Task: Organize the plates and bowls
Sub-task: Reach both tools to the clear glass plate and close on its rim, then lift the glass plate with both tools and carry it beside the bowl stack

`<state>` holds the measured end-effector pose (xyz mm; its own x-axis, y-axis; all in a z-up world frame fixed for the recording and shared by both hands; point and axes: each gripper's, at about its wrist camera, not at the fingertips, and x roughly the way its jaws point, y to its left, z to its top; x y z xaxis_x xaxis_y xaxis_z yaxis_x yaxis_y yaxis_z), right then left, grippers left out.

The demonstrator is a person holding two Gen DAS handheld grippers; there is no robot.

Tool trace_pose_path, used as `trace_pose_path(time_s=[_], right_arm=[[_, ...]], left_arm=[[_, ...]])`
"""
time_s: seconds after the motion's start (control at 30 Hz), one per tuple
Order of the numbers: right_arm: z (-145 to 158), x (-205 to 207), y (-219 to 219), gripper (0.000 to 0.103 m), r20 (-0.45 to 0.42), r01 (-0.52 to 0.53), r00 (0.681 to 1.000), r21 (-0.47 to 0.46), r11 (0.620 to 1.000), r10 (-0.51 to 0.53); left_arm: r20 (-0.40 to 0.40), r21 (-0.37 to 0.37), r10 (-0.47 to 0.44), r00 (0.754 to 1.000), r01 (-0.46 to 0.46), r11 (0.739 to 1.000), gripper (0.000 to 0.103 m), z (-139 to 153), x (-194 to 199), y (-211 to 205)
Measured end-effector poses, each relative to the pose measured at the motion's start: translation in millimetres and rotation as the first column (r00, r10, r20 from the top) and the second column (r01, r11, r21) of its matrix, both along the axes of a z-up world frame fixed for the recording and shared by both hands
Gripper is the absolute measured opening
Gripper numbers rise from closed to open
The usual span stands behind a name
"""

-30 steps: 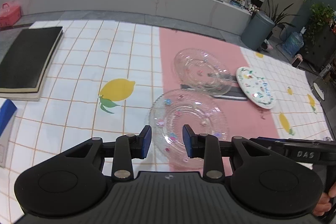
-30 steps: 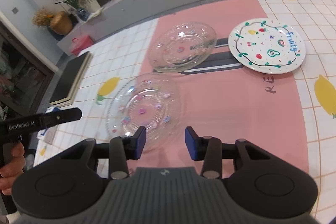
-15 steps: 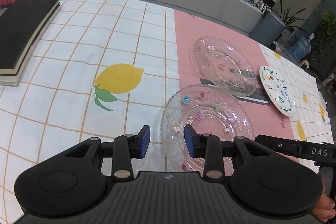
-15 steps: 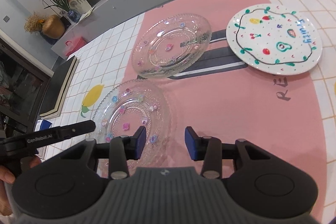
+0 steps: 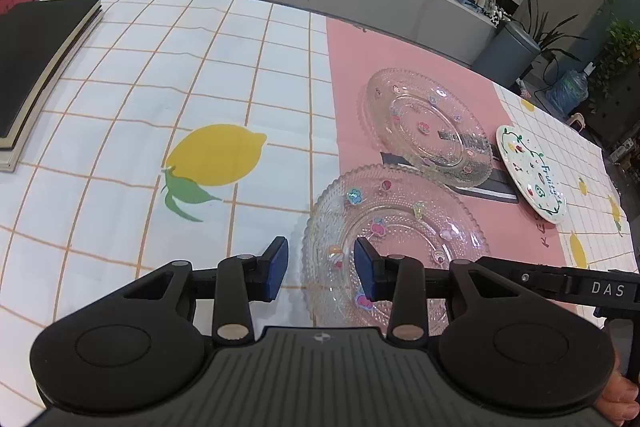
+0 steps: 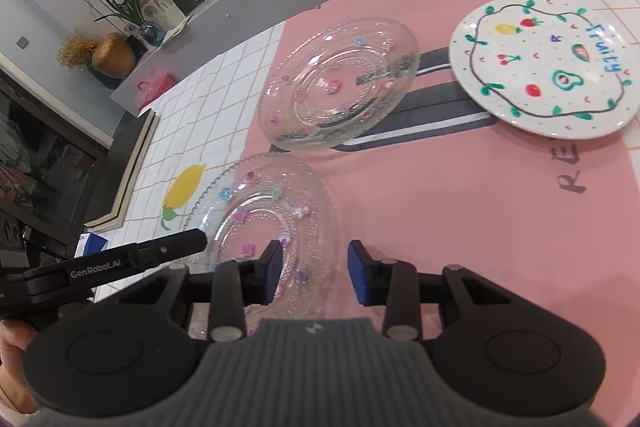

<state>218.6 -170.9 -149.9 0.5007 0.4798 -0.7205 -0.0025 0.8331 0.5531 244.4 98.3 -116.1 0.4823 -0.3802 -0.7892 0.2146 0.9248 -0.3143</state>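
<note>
Hovering over near glass plate (image 5: 394,235) on tabletop (image 5: 120,107): left tongs (image 5: 321,269) and right tongs (image 6: 313,273) both open, gripping nothing.

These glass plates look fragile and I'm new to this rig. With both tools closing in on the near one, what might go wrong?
1. The near glass plate sits under both open tools, left and right. They approach from opposite sides and might bump or tug against each other.
2. Its rim lies very close to the far glass plate; tilting it up may knock them together.
3. Smooth beaded glass may slip from the pads.
</note>
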Motion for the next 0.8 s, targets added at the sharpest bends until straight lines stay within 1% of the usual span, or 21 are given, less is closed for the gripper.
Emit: trace_pose_path(time_s=[0.03,0.1,0.13,0.17,0.2,0.27,0.3,0.5,0.57,0.67,0.8], right_arm=[[-1.4,1.4,1.6,0.032,-0.002,-0.003,1.0,0.005,1.0,0.003],[-2.5,1.6,3.2,0.029,0.0,-0.002,1.0,0.007,1.0,0.002],[-2.6,1.1,4.1,0.027,0.003,-0.001,1.0,0.004,1.0,0.001],[-3.1,0.8,3.8,0.025,0.005,0.002,1.0,0.004,1.0,-0.002],[-4.1,0.1,2.9,0.023,0.005,0.008,1.0,0.004,1.0,-0.008],[-5.7,-0.2,0.5,0.012,0.0,0.027,1.0,0.002,1.0,-0.027],[-6.3,0.0,0.0,0.009,-0.004,0.035,0.999,-0.005,0.999,-0.035],[-6.2,1.4,-5.4,0.007,-0.051,0.077,0.996,0.017,0.997,-0.076],[-5.2,0.3,-4.8,0.007,-0.062,0.077,0.995,0.017,0.997,-0.076],[-4.5,-3.4,-4.8,0.006,-0.075,0.086,0.994,0.041,0.995,-0.083],[-0.7,-8.1,-0.2,0.007,-0.071,0.098,0.993,0.043,0.994,-0.095]], left_arm=[[0.003,0.001,-0.003,1.0,0.003,1.0,0.044,-0.2,-0.2,-0.8],[0.01,0.01,-0.019,1.0,0.019,1.0,0.035,-0.7,-0.9,-4.8],[0.019,0.022,-0.023,1.0,0.023,1.0,0.033,-0.6,-2.0,-6.2],[0.027,0.033,-0.03,0.999,0.029,0.999,0.028,-0.2,-3.0,-7.4],[0.031,0.042,-0.032,0.999,0.031,0.999,0.028,0.0,-3.7,-8.6],[0.039,0.059,-0.032,0.999,0.03,0.998,0.025,0.4,-4.4,-9.7],[0.042,0.064,-0.034,0.999,0.031,0.997,0.024,0.8,-4.3,-10.0],[0.05,0.093,-0.047,0.998,0.042,0.995,0.022,3.3,-8.7,-12.6],[0.057,0.086,-0.048,0.997,0.043,0.995,0.02,6.1,-11.4,-10.1],[0.055,0.082,-0.039,0.998,0.035,0.996,0.02,9.2,-13.3,-6.7],[0.057,0.079,-0.02,0.998,0.015,0.997,0.019,13.3,-15.6,-4.0]])
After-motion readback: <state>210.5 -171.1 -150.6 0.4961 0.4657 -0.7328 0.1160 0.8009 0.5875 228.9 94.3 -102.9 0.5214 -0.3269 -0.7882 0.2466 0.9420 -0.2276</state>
